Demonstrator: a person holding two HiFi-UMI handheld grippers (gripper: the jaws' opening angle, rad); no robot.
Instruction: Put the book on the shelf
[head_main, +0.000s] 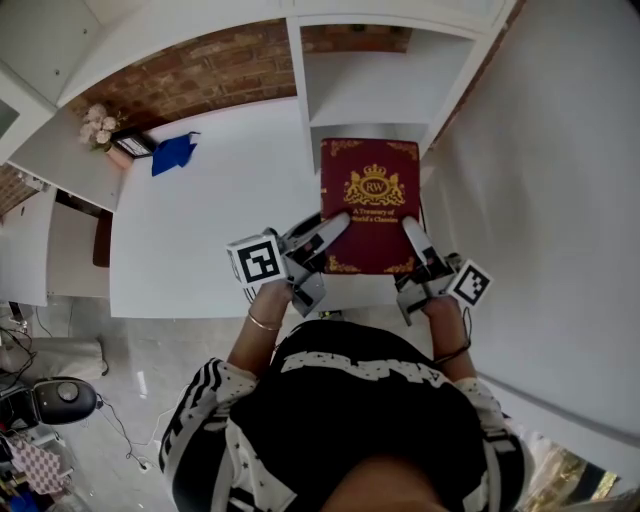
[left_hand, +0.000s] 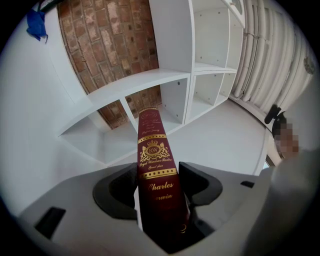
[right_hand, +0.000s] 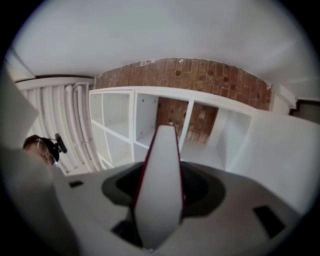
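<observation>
A dark red book (head_main: 372, 195) with gold print is held flat, cover up, in front of the white shelf unit (head_main: 375, 85). My left gripper (head_main: 335, 228) is shut on the book's near left corner, at the spine side. My right gripper (head_main: 412, 233) is shut on its near right corner. In the left gripper view the gold-lettered spine (left_hand: 155, 172) runs between the jaws toward the open shelf cells (left_hand: 150, 100). The right gripper view shows the white page edge (right_hand: 160, 185) clamped between the jaws, pointing at the shelf cells (right_hand: 150, 120).
A white desk (head_main: 215, 215) spreads to the left, with a blue cloth (head_main: 173, 153), a small dark frame (head_main: 134, 143) and pink flowers (head_main: 100, 125) at its far end. Brick wall (head_main: 215, 60) backs the shelf. A white wall (head_main: 560, 200) is close on the right.
</observation>
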